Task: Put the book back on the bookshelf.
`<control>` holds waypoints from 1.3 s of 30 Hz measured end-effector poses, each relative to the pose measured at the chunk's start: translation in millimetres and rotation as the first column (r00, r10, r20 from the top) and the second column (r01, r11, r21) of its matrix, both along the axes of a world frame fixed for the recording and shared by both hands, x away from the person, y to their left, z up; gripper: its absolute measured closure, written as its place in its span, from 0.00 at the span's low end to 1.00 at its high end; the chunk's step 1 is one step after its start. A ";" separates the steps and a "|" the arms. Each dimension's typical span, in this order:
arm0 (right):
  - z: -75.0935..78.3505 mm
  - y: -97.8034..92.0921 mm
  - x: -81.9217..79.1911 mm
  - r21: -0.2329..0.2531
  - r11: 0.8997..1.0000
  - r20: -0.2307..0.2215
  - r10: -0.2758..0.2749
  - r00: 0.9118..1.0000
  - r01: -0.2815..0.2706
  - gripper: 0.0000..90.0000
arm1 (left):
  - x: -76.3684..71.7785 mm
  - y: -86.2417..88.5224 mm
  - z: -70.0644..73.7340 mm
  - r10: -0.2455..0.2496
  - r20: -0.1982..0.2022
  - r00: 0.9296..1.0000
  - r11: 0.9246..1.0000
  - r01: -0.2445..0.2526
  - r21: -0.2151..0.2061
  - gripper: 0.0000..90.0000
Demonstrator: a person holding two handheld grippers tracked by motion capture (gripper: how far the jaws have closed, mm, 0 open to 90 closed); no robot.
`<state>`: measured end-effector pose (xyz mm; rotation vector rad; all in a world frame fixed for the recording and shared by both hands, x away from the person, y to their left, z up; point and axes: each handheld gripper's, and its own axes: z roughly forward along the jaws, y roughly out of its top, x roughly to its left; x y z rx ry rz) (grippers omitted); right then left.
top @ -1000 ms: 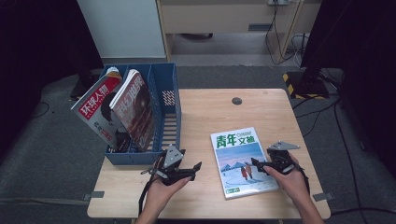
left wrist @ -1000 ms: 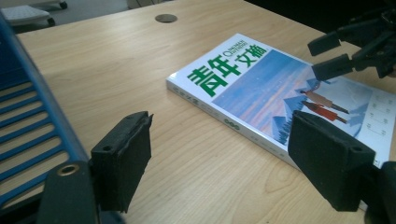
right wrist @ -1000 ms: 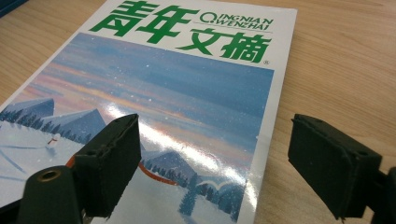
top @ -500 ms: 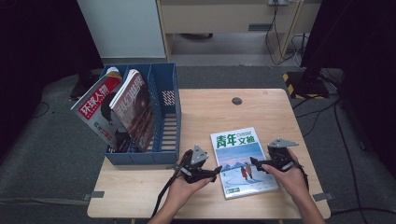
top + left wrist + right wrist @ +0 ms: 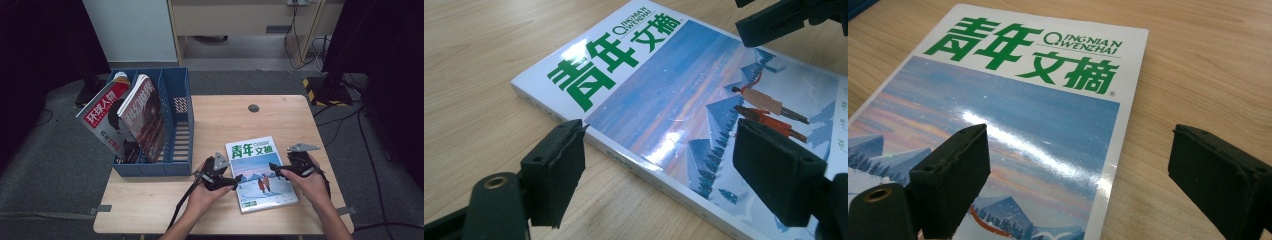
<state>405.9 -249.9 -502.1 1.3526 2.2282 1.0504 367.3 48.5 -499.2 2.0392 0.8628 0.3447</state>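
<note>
Beside the blue file rack (image 5: 176, 125), both grippers, left (image 5: 235, 178) and right (image 5: 274, 167), stood released astride the flat magazine's (image 5: 260, 172) edges, whose glossy cover could probably slip any shallow pinch.

The magazine (image 5: 1013, 125) lying on the table has big green words, 青年文摘, on its cover, with small letters QINGNIAN WENZHAI beside them. A magazine in the blue rack (image 5: 107, 120) says 环球人物 in white on red.
</note>
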 end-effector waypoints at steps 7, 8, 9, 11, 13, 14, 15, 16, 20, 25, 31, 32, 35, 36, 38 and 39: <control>1.2 -0.1 5.5 -0.016 1.000 -0.010 0.004 1.000 -0.005 0.14 | -2.5 0.6 -9.8 0.009 -0.018 1.000 1.000 -0.009 0.020 0.23; 2.5 0.0 6.9 -0.016 1.000 -0.009 0.004 1.000 -0.005 0.14 | -2.6 0.5 -10.9 0.009 -0.020 1.000 1.000 -0.008 0.020 0.23; 4.1 -0.2 8.4 -0.015 1.000 -0.011 0.005 1.000 -0.006 0.14 | -2.7 0.2 -11.9 0.009 -0.020 1.000 1.000 -0.009 0.024 0.23; 6.9 -1.1 13.1 -0.020 1.000 -0.013 0.010 1.000 -0.010 0.15 | -2.2 -0.1 -13.2 0.016 -0.025 1.000 1.000 -0.015 0.020 0.23; 8.3 -1.5 18.5 -0.035 0.999 -0.026 0.024 0.999 -0.025 0.18 | -0.9 -0.1 -14.1 0.016 -0.026 1.000 1.000 -0.015 0.023 0.23; 8.3 -1.5 18.5 -0.035 0.999 -0.026 0.024 0.999 -0.025 0.18 | -0.9 -0.1 -14.1 0.016 -0.026 1.000 1.000 -0.015 0.023 0.23; 8.0 -1.3 20.3 -0.033 0.999 -0.035 0.027 0.999 -0.028 0.18 | -0.2 0.0 -14.5 0.017 -0.026 1.000 1.000 -0.017 0.024 0.23; 7.4 -1.4 22.5 -0.034 0.999 -0.039 0.035 0.999 -0.036 0.18 | 0.6 0.2 -15.0 0.019 -0.028 0.999 1.000 -0.018 0.024 0.23; 6.5 0.7 31.2 -0.048 0.997 -0.063 0.056 0.996 -0.059 0.18 | 3.7 0.4 -17.5 0.029 -0.037 0.999 0.999 -0.028 0.024 0.23; 3.4 1.7 43.5 -0.058 0.997 -0.074 0.042 0.996 -0.046 0.17 | 5.3 0.0 -19.8 0.030 -0.045 0.999 0.999 -0.029 0.029 0.23; -8.3 2.6 59.5 -0.042 0.999 -0.099 0.029 0.995 -0.033 0.14 | 6.9 -1.1 -21.2 0.035 -0.048 0.998 0.999 -0.034 0.030 0.23; -8.3 2.6 59.5 -0.042 0.999 -0.099 0.029 0.995 -0.033 0.14 | 6.9 -1.1 -21.2 0.035 -0.048 0.998 0.999 -0.034 0.030 0.23; -13.9 0.9 64.3 -0.016 0.999 -0.112 0.037 0.993 -0.039 0.13 | 7.6 -2.2 -23.2 0.034 -0.054 0.998 0.999 -0.032 0.037 0.22; -13.9 0.9 64.3 -0.016 0.999 -0.112 0.037 0.993 -0.039 0.13 | 7.8 -2.3 -23.6 0.033 -0.056 0.998 0.999 -0.031 0.043 0.22; -16.4 1.3 65.5 -0.009 0.999 -0.120 0.037 0.992 -0.039 0.14 | 8.2 -2.8 -24.7 0.037 -0.058 0.998 0.998 -0.035 0.043 0.22; -17.1 1.9 65.5 -0.007 0.999 -0.122 0.035 0.992 -0.036 0.14 | 8.4 -3.0 -25.4 0.038 -0.061 0.997 0.998 -0.035 0.045 0.22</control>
